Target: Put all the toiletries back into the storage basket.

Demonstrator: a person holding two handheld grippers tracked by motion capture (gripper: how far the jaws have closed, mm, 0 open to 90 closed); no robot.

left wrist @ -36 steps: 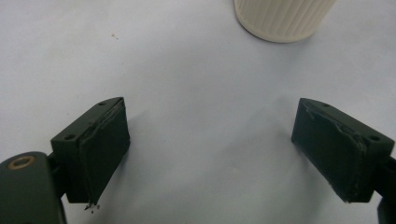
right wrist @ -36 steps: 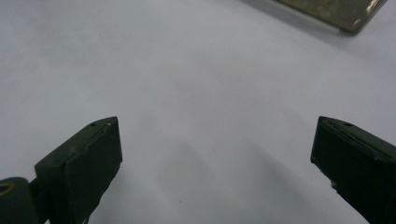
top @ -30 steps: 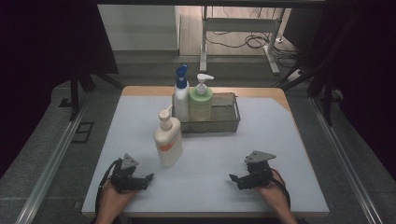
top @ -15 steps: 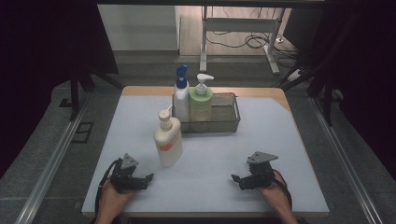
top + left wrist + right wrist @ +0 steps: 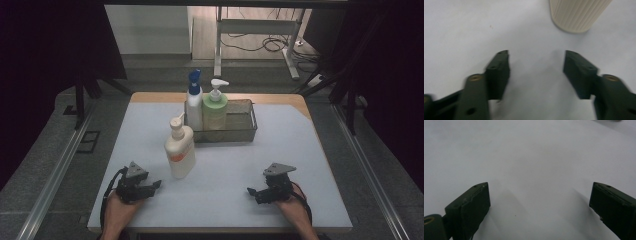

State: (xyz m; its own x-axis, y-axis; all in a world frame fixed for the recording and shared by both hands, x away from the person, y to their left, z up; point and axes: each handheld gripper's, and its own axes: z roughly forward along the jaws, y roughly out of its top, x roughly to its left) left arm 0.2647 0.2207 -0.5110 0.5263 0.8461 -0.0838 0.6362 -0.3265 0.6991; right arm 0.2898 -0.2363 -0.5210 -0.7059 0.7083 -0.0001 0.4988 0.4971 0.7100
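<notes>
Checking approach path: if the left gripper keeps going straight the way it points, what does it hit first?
Probably the cream pump bottle: it stands just ahead of the open left gripper, slightly right of centre, so it might only graze. Bare table between them.

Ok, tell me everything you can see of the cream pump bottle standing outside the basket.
The cream pump bottle stands upright on the white table, just in front of the wire basket's left end. It looks plastic, with a white pump head and an orange label band. Its ribbed base shows ahead of the open left gripper; nothing grips it.
</notes>
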